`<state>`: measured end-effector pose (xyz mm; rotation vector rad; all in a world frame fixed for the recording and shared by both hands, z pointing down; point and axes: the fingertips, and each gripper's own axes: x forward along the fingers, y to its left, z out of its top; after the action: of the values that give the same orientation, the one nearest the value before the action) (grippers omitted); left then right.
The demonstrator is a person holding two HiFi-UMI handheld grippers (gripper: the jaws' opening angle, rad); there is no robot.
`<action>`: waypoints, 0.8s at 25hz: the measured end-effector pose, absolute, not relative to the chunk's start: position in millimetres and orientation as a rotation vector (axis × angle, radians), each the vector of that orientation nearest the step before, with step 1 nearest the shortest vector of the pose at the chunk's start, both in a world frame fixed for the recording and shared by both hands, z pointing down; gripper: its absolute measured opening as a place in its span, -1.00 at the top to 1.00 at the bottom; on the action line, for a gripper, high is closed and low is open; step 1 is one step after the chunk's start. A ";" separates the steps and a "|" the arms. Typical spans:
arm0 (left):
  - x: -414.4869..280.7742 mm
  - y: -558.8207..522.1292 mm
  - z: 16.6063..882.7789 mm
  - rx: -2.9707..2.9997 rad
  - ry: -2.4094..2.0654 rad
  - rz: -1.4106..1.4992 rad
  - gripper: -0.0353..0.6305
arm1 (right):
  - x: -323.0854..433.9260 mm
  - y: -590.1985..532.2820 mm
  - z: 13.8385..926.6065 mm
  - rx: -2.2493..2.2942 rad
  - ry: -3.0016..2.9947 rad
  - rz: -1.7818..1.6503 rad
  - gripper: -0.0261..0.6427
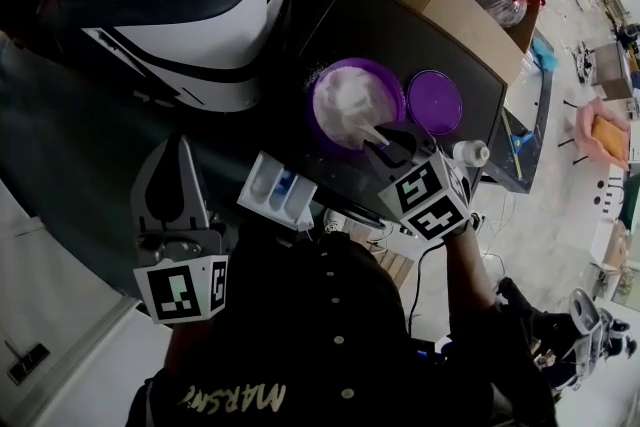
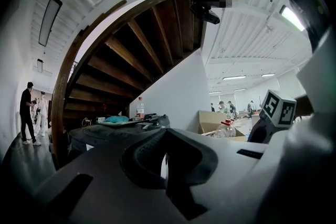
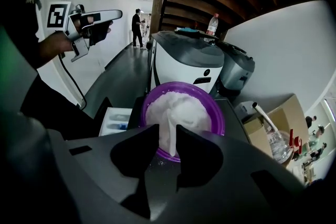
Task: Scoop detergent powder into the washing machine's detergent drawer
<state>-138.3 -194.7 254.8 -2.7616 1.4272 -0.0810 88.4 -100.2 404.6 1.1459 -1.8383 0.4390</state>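
A purple bowl [image 1: 396, 87] heaped with white detergent powder [image 1: 348, 95] stands on a dark flat top [image 1: 450, 50]. A white scoop handle [image 1: 366, 131] sticks out of the powder toward me. My right gripper [image 1: 380, 143] tilts down at the bowl's near rim. In the right gripper view, its jaws [image 3: 167, 131] stand open either side of the handle [image 3: 170, 124]. The white detergent drawer [image 1: 278, 191], with blue inside, is pulled out left of the bowl. My left gripper [image 1: 179, 147] hovers left of the drawer, held level and shut with nothing in it.
The bowl's purple lid [image 1: 435, 102] lies flat right of the bowl. A white-and-black machine [image 1: 200, 25] stands behind on the left. An open cardboard box [image 1: 470, 10] with a plastic bottle sits past the dark top. A small white container [image 1: 472, 153] stands at the top's near corner.
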 end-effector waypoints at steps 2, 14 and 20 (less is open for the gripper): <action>-137.1 -194.9 255.2 -2.765 1.421 -0.081 0.87 | 86.9 -99.7 403.9 1.146 -1.854 0.449 0.54; -130.7 -191.4 247.7 -2.760 1.393 -0.068 0.87 | 110.7 -107.5 350.9 1.533 -1.958 0.304 0.80; -124.5 -184.1 239.6 -2.754 1.363 -0.047 0.87 | 118.7 -103.6 305.0 1.798 -2.091 0.215 0.83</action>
<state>-124.5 -184.1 239.6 -2.7540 1.3626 -0.0474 118.7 -103.6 305.0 1.7979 -2.0912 0.2148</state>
